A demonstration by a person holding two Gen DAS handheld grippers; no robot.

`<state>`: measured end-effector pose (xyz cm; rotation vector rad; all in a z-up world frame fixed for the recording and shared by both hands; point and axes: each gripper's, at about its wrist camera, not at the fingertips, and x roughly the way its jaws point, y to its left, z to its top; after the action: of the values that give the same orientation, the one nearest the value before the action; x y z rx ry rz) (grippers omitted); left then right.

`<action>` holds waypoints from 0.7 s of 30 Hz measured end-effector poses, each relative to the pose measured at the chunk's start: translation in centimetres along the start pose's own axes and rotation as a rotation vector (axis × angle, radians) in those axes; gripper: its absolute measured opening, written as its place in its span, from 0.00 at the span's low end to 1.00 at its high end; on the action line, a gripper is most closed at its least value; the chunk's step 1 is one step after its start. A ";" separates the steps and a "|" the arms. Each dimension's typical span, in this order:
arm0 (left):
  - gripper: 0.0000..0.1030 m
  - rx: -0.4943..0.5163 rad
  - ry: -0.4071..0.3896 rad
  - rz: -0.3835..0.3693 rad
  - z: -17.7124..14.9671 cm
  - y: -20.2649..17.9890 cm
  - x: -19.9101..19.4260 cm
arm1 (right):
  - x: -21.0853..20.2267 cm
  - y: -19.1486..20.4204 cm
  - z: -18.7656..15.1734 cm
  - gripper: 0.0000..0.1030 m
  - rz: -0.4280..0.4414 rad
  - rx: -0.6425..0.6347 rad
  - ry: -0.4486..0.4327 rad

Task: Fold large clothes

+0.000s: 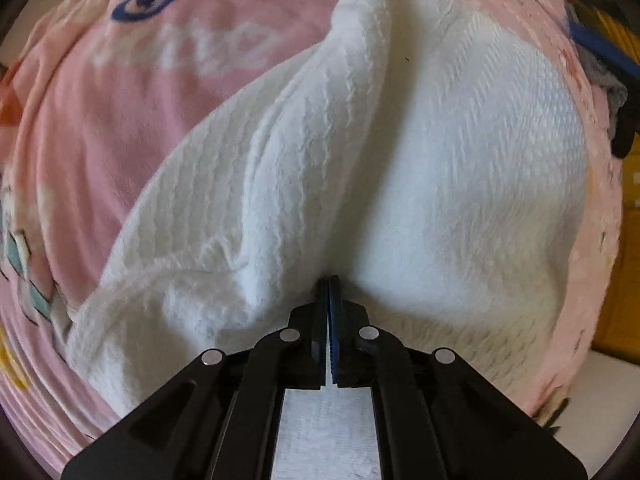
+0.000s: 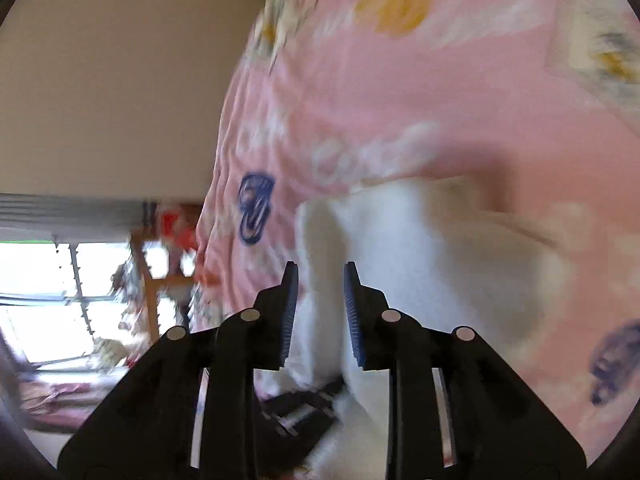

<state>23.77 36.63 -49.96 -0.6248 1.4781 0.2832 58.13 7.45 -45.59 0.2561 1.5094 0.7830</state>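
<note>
A white, waffle-textured garment (image 1: 440, 160) lies rumpled on a pink printed blanket (image 1: 100, 140). My left gripper (image 1: 329, 280) points steeply down with its jaws together, and creases in the white cloth run out from its tips, so it is shut on a pinch of the garment. In the blurred right wrist view the same white garment (image 2: 400, 260) lies on the pink blanket (image 2: 400, 100). My right gripper (image 2: 318, 268) hangs above it with its jaws apart. White cloth shows through the gap, and the pads do not press on it.
A dark, blue-edged object (image 1: 600, 52) pokes in at the upper right of the left wrist view, beside yellow furniture (image 1: 628, 240). The bed's edge, a beige wall (image 2: 120, 80) and a bright window (image 2: 40, 280) fill the left of the right wrist view.
</note>
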 end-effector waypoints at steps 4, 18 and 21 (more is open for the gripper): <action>0.03 0.000 -0.002 0.029 0.3 -0.8 -0.2 | -0.6 -1.7 -7.2 0.10 0.031 0.077 0.156; 0.01 -0.044 0.060 -0.202 7.6 2.0 -3.8 | 11.1 -1.9 -19.1 0.00 -0.286 -0.009 0.190; 0.01 0.093 0.045 -0.288 10.5 -2.2 -5.9 | 11.2 -0.3 -20.3 0.00 -0.362 -0.060 0.111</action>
<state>33.11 41.74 -43.97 -0.7622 1.4147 -0.0228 37.67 7.63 -56.42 -0.1073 1.5759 0.5579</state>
